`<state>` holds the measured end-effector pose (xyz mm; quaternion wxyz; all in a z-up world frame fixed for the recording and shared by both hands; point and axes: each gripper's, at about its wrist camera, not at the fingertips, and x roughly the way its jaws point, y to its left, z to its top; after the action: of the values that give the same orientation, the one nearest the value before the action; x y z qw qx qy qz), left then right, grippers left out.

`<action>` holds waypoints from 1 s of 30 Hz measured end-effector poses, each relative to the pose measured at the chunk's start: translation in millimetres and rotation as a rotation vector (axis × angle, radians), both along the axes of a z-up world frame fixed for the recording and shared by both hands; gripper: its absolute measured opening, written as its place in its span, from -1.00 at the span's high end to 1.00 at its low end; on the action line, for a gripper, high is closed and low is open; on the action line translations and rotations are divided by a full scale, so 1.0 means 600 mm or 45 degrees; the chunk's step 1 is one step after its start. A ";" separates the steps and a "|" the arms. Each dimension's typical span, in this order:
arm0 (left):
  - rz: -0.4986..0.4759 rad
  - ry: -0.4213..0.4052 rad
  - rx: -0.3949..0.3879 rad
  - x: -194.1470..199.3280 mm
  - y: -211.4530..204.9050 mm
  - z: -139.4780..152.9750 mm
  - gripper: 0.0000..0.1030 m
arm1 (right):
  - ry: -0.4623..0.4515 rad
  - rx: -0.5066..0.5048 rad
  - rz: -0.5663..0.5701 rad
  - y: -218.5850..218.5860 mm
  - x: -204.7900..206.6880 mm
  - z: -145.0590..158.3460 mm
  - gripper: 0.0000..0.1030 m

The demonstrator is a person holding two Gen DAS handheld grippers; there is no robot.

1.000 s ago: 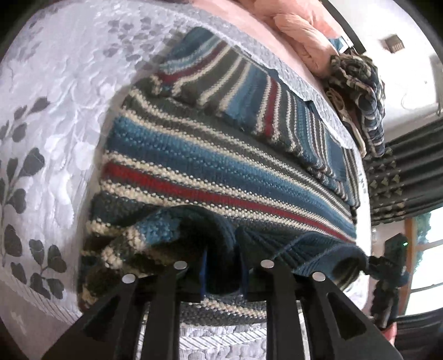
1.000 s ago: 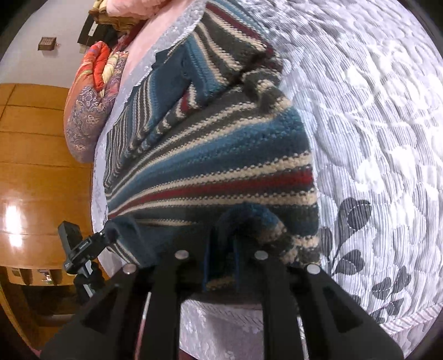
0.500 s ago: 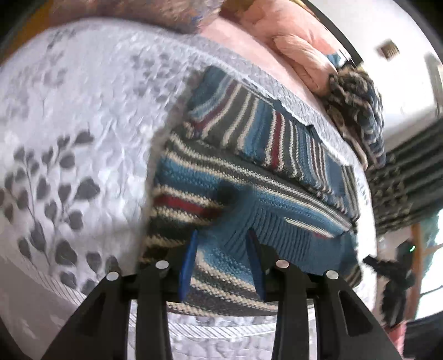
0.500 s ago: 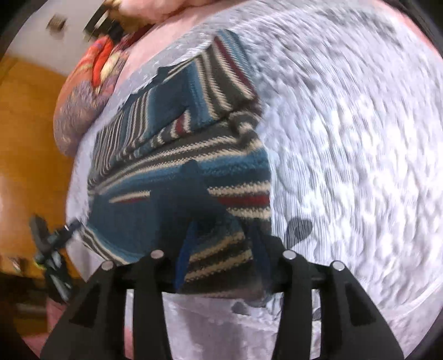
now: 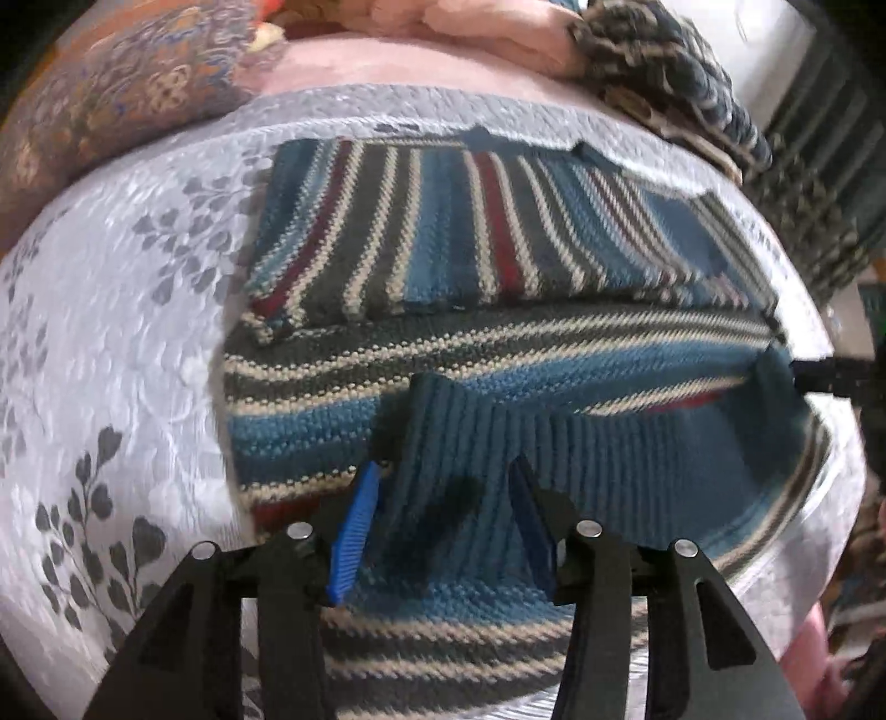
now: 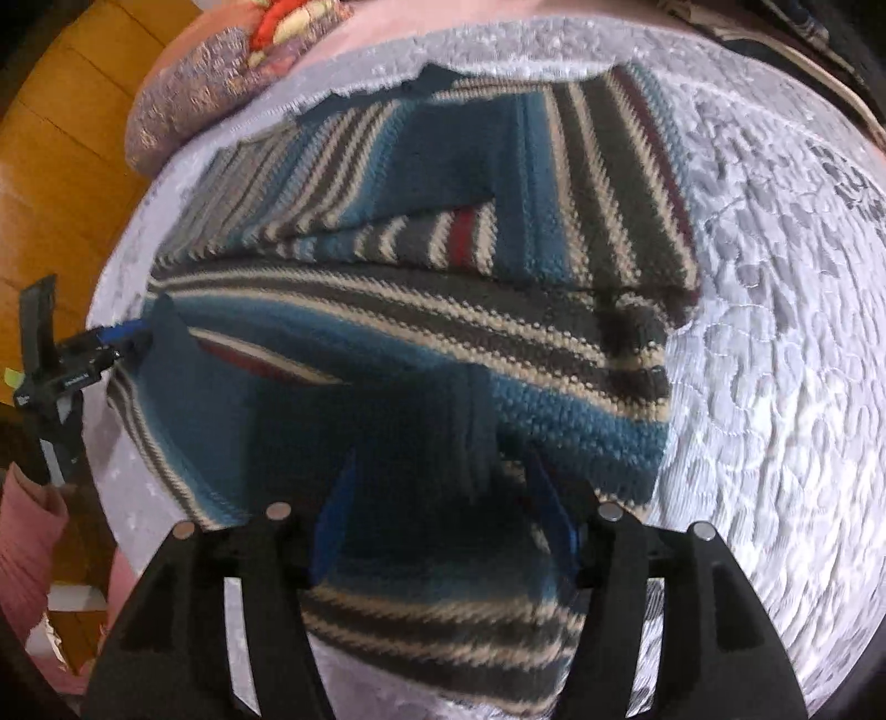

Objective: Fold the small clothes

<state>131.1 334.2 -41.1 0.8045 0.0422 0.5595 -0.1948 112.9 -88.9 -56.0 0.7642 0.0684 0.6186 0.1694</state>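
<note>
Chunky striped knit sweater, blue, grey, cream and red (image 5: pixel 498 343), flat on white quilted leaf-print bedspread (image 5: pixel 138 288); long axis crosswise, ribbed hem folded up. Left gripper (image 5: pixel 443 515), right gripper (image 6: pixel 443 498): jaws spread astride hem.

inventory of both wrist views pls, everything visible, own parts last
striped sweater: 1, blue/grey/cream/red knit, on the bedspread, sleeves folded in, ribbed hem turned up onto the body
bedspread: 1, white with grey leaf print, under the sweater
patterned cushion: 1, orange/purple, far left
pink bedding: 1 bundle, far edge
knit garment pile: 1, dark blue/tan, far right
curtain: 1, dark patterned, right edge
wood panelling: orange-brown, left in right wrist view
left tongs: 1, black with blue pads, open over the hem
right tongs: 1, same, open over the hem
</note>
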 end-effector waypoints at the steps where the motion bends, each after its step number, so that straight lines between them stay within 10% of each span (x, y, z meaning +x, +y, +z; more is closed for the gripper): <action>1: -0.018 0.009 0.000 0.000 -0.003 -0.005 0.02 | 0.015 -0.003 0.012 0.000 0.003 -0.006 -0.16; 6: -0.087 0.002 0.028 -0.002 -0.024 -0.021 -0.13 | 0.018 -0.039 0.048 0.017 0.004 -0.023 -0.15; 12: -0.118 -0.020 0.052 -0.013 -0.040 -0.015 0.04 | -0.030 -0.065 0.123 0.038 -0.004 -0.017 0.43; 21: -0.082 0.009 -0.020 0.014 -0.026 -0.031 0.00 | -0.025 -0.068 0.127 0.046 0.002 -0.024 0.41; 30: -0.056 -0.077 0.023 -0.021 -0.038 0.005 0.74 | -0.109 -0.072 0.091 0.046 -0.027 0.004 0.82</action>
<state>118.6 311.7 -38.0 0.8161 0.0675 0.5356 -0.2062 96.7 -61.1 -53.6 0.7850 0.0173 0.5920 0.1816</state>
